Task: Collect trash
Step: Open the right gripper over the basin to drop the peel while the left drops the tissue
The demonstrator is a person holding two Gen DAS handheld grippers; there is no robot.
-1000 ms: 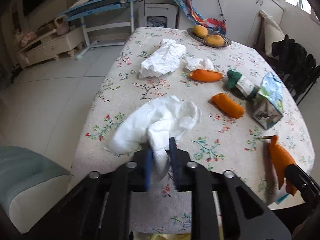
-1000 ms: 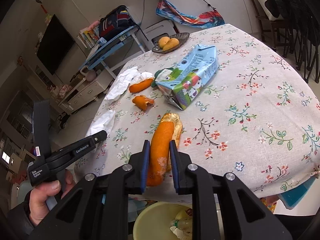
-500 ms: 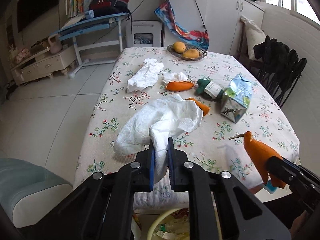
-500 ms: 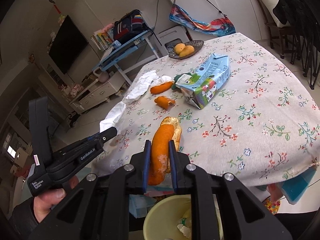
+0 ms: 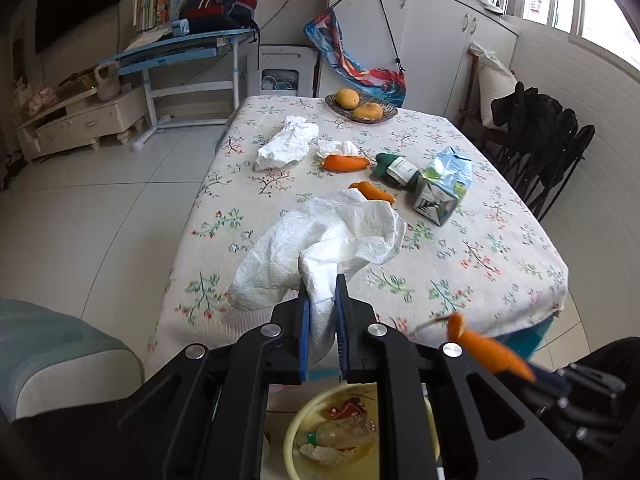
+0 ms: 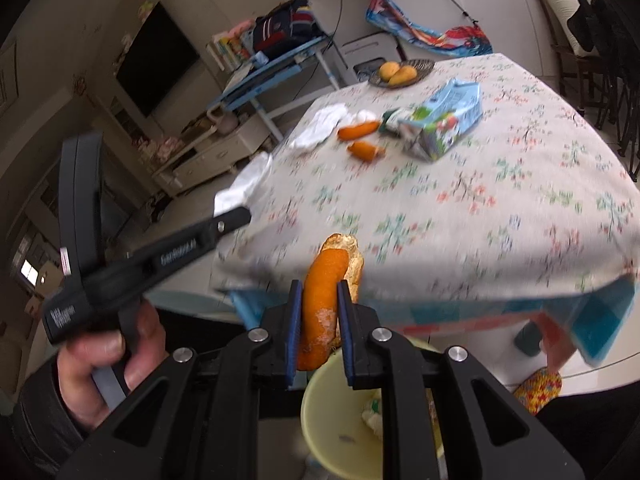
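Observation:
My left gripper (image 5: pixel 320 298) is shut on a crumpled white paper towel (image 5: pixel 320 248), held in the air off the table's near edge. My right gripper (image 6: pixel 319 300) is shut on a long orange peel (image 6: pixel 324 292); the peel (image 5: pixel 486 350) also shows blurred at lower right in the left wrist view. A pale yellow bin (image 5: pixel 294 432) with a plastic bottle and scraps stands below both grippers, its rim (image 6: pixel 310 412) seen under the peel. On the flowered tablecloth (image 5: pixel 460 264) lie another white tissue (image 5: pixel 288 144), two orange peels (image 5: pixel 344 163) (image 5: pixel 374 192), a green bottle (image 5: pixel 396 170) and a blue carton (image 5: pixel 442 184).
A dish with two yellow fruits (image 5: pixel 360 106) sits at the table's far end. Dark chairs (image 5: pixel 548 152) stand to the right, a blue desk (image 5: pixel 180 52) and low cabinet (image 5: pixel 76 120) to the far left. A pale seat cushion (image 5: pixel 52 356) is at lower left. A hand (image 6: pixel 104 364) holds the left gripper's handle.
Both grippers have drawn back from the table and risen a little, carrying the paper towel and the peel past the near edge. The yellow bin has come into view below them.

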